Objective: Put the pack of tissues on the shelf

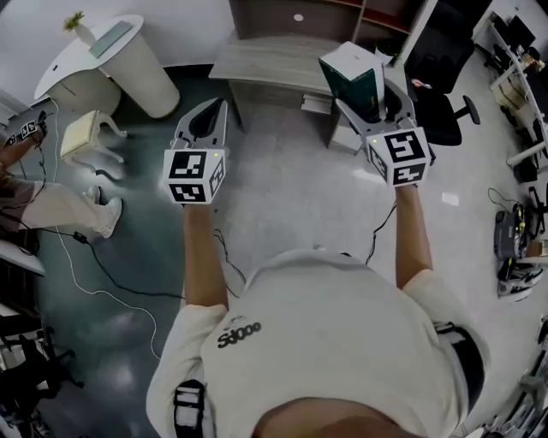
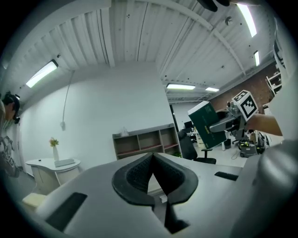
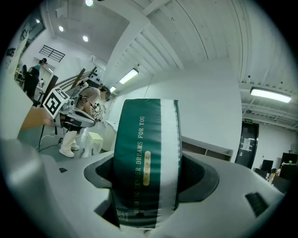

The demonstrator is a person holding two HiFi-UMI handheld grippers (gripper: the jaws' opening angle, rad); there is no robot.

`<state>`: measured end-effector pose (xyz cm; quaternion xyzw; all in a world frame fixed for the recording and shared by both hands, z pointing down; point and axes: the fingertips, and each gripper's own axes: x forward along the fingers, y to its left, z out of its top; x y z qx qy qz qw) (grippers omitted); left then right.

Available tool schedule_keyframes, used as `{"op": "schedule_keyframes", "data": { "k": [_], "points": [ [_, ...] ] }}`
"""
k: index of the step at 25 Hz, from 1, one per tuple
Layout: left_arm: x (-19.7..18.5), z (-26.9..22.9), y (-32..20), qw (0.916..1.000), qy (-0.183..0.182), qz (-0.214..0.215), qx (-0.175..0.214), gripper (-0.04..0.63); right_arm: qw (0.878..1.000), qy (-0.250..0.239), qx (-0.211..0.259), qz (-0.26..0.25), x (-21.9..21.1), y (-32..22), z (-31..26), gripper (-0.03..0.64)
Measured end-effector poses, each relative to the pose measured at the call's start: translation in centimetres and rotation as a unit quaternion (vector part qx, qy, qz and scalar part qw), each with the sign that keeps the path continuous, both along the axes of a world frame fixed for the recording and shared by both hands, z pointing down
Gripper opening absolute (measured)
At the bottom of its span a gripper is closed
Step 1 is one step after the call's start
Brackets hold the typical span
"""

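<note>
Ahead of the person, the shelf (image 2: 144, 142) stands by the wall, with an office chair (image 1: 445, 94) to its right and a round white desk (image 1: 111, 56) and stool (image 1: 86, 133) to its left. The fingers of the right gripper (image 1: 377, 107) clamp the pack of tissues (image 1: 351, 75) in the air; those of the left gripper (image 1: 214, 111) meet, empty.

A white round table (image 1: 128, 67) stands on the glossy floor (image 1: 282, 197) — the rest is placed from it. On its top sit a slim white vase with a yellow flower (image 1: 79, 24) and a flat grey-green slab (image 1: 112, 38), a little apart from each other. Just beside the table's base stands a pale yellow stool (image 1: 86, 135). Beyond the stool, a seated person's legs (image 1: 51, 205) in light trousers and white shoes reach in from the picture's edge, with thin cables (image 1: 110, 272) trailing over the dark floor near them. Well apart from the table — across the room — stands a black office chair (image 1: 447, 103).
</note>
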<state>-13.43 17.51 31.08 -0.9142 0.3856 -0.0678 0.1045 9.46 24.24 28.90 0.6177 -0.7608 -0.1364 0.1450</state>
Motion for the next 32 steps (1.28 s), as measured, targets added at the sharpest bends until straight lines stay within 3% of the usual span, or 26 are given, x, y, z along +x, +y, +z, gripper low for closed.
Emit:
{"op": "schedule_keyframes", "data": {
  "k": [7,15,25,32],
  "points": [
    [-4.2,1.7,-1.4,0.9999,-0.012,-0.008,-0.009,0.018,0.999,0.000,-0.020,0.026,-3.2,-0.4,2.2,0.365],
    [-6.0,1.6,-3.7,0.9995,0.017,-0.018,-0.021,0.018,0.999,-0.032,-0.015,0.030,-4.4,-2.5,1.8,0.365],
    [-3.8,2.6,-10.1,0.9990,-0.003,-0.031,-0.031,0.018,0.998,-0.059,-0.005,0.019,-1.5,-10.2,2.3,0.365],
    [2.1,2.1,-18.3,0.9983,-0.027,-0.041,-0.033,0.018,0.996,-0.083,-0.012,-0.008,3.8,-19.1,2.5,0.365]
  ]
}}
